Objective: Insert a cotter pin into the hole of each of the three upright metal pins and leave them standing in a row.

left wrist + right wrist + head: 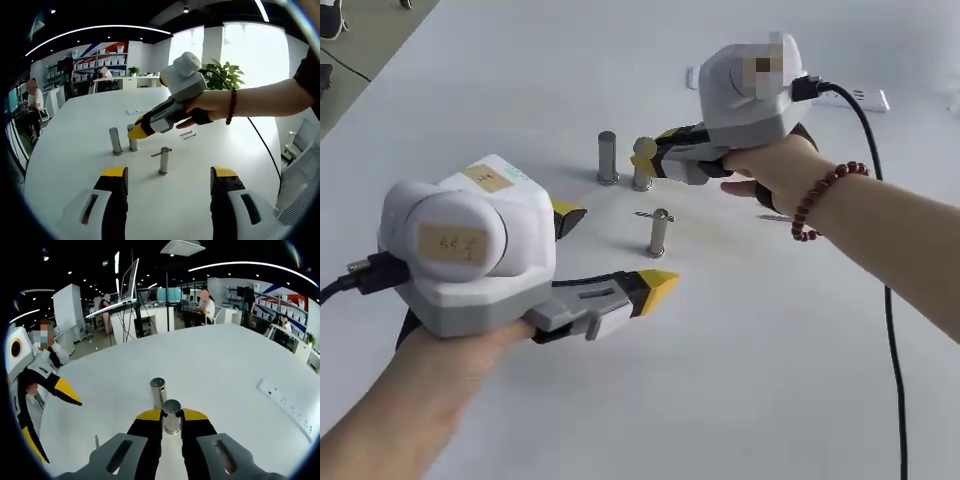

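Metal pin (171, 409), seemingly clamped by right tongs (171, 418)

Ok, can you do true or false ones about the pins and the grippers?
1. The right gripper grips the middle pin. True.
2. The left gripper holds a pin. False: it is open and empty.
3. The near pin has a cotter pin through it. True.
4. The left pin lies flat. False: it stands upright.
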### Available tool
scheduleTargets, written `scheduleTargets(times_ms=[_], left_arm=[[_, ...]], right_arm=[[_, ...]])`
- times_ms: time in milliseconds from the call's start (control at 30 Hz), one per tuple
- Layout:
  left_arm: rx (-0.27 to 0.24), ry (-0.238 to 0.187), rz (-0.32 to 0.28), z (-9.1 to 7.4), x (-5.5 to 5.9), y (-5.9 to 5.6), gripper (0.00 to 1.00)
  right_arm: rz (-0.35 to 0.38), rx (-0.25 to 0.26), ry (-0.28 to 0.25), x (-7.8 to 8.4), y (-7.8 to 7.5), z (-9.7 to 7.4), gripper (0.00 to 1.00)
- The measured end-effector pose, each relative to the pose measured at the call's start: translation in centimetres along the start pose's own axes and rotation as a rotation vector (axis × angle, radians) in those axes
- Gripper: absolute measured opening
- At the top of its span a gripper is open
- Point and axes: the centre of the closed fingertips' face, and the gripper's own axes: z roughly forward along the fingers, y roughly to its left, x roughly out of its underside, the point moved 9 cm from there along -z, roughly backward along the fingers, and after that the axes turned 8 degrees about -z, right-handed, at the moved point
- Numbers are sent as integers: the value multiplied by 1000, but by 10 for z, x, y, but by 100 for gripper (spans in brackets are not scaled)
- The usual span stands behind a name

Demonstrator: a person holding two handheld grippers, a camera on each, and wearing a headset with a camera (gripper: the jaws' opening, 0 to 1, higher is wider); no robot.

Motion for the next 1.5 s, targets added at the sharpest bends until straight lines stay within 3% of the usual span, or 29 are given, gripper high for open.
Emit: scheduleTargets(times_ms=[633, 1033, 1500], left_arm=[[-3, -6, 1, -1, -2, 0, 67], [6, -11, 3, -3, -8, -7, 68], [2, 2, 20, -17, -6, -18, 67]], right_arm=[[5, 25, 20, 5, -1, -10, 8], [-5, 49, 34, 9, 1, -40, 8], [7, 66, 48, 26, 22, -82, 8]])
